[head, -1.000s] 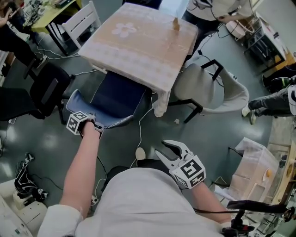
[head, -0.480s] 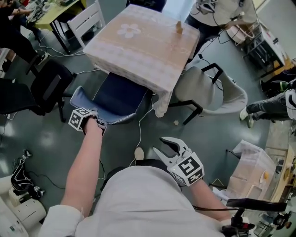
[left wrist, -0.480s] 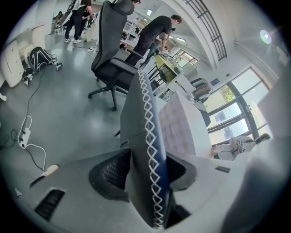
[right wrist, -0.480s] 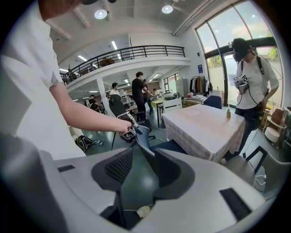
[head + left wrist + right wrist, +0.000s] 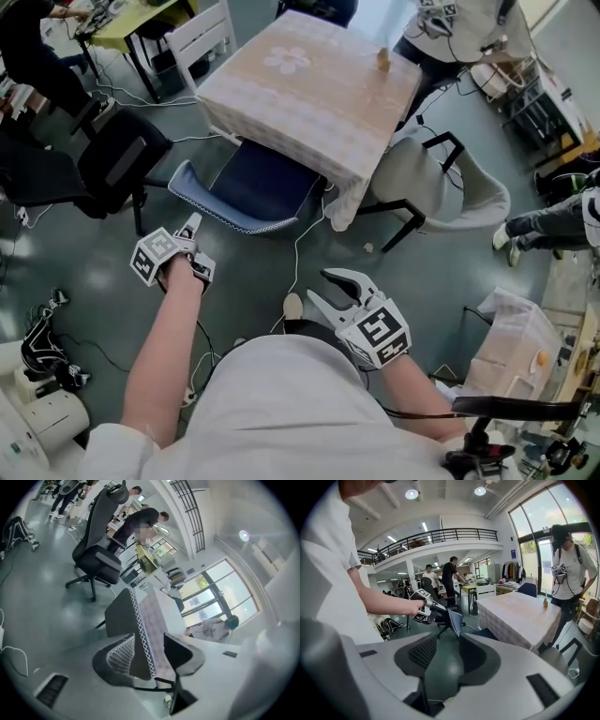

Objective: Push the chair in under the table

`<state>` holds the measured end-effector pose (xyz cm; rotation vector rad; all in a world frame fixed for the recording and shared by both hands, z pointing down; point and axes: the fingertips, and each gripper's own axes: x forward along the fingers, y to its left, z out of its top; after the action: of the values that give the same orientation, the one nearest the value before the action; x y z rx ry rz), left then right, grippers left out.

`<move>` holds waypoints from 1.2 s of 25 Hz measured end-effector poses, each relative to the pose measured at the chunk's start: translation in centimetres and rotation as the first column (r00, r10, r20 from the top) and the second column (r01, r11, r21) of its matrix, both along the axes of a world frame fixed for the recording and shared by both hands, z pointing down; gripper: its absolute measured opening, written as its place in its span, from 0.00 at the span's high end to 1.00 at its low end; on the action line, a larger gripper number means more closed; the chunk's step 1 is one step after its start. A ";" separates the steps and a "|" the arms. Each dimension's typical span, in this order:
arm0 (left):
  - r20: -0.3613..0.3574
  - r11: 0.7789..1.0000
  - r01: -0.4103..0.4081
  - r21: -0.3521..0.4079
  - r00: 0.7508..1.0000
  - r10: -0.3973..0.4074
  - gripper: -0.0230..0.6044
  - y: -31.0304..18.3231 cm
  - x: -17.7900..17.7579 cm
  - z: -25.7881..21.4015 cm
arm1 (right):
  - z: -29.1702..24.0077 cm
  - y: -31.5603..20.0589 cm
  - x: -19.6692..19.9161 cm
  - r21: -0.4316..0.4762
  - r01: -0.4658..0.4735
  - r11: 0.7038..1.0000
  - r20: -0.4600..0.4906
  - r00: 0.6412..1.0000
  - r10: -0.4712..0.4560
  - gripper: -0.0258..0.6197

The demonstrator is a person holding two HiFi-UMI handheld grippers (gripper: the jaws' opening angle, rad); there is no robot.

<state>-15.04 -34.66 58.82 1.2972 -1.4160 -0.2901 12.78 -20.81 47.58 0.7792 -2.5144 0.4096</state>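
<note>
Pink-clothed square table (image 5: pixel 309 94) overhangs the blue padded chair (image 5: pixel 262 183); pushing could drag cloth; left gripper (image 5: pixel 195 242) opening, empty, right gripper (image 5: pixel 319 286) spread

There is one cloth-covered desk (image 5: pixel 309 89), and it carries a single small brown bottle (image 5: pixel 382 59) near its far right corner. Five chairs are in view. One blue chair (image 5: pixel 253 187) is at the desk's near edge, one pale grey chair (image 5: pixel 408 173) at its right edge, one white slatted chair (image 5: pixel 202 33) by its far left corner and one dark blue chair (image 5: pixel 323 9) at its far edge. One black office chair (image 5: pixel 122 159) stands apart on the floor (image 5: pixel 84 272). Three bystanders show: one in dark clothes (image 5: pixel 28 37), one in a pale top (image 5: pixel 459 23), and one pair of legs (image 5: pixel 553 216).
</note>
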 end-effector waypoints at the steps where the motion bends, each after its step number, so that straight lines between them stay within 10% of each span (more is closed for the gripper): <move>1: -0.001 0.999 -0.037 0.036 0.999 0.037 0.63 0.9 -0.2 -1.1 | -0.1 0.3 -0.9 0.003 0.010 1.000 0.000 1.000 -0.010 0.71; 6: 0.029 0.959 -0.201 0.200 0.980 0.199 0.72 7.5 -1.5 -6.7 | -0.1 3.1 -5.8 0.005 0.075 0.997 -0.023 0.997 -0.075 0.72; 11: 0.113 0.862 -0.378 0.337 0.926 0.361 0.93 15.0 -2.4 -12.4 | -1.5 6.5 -11.0 0.037 0.135 0.990 -0.024 0.991 -0.134 0.85; 18: 0.282 0.691 -0.611 0.385 0.791 0.542 0.94 25.0 -2.1 -15.7 | -3.6 12.6 -16.3 0.083 0.185 0.979 -0.025 0.983 -0.184 0.91; 25: 0.521 0.497 -0.802 0.333 0.595 0.611 0.94 32.2 -2.6 -17.5 | -4.5 17.8 -22.0 0.125 0.204 0.971 -0.017 0.979 -0.203 0.92; 30: 0.544 0.451 -0.830 0.329 0.557 0.628 0.94 35.5 -2.5 -17.8 | -4.8 20.7 -23.5 0.140 0.214 0.967 -0.016 0.977 -0.214 0.92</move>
<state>-17.55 0.83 40.97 2.4574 -0.8768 0.1798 -10.76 -0.15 42.74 0.5491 -2.6136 0.1586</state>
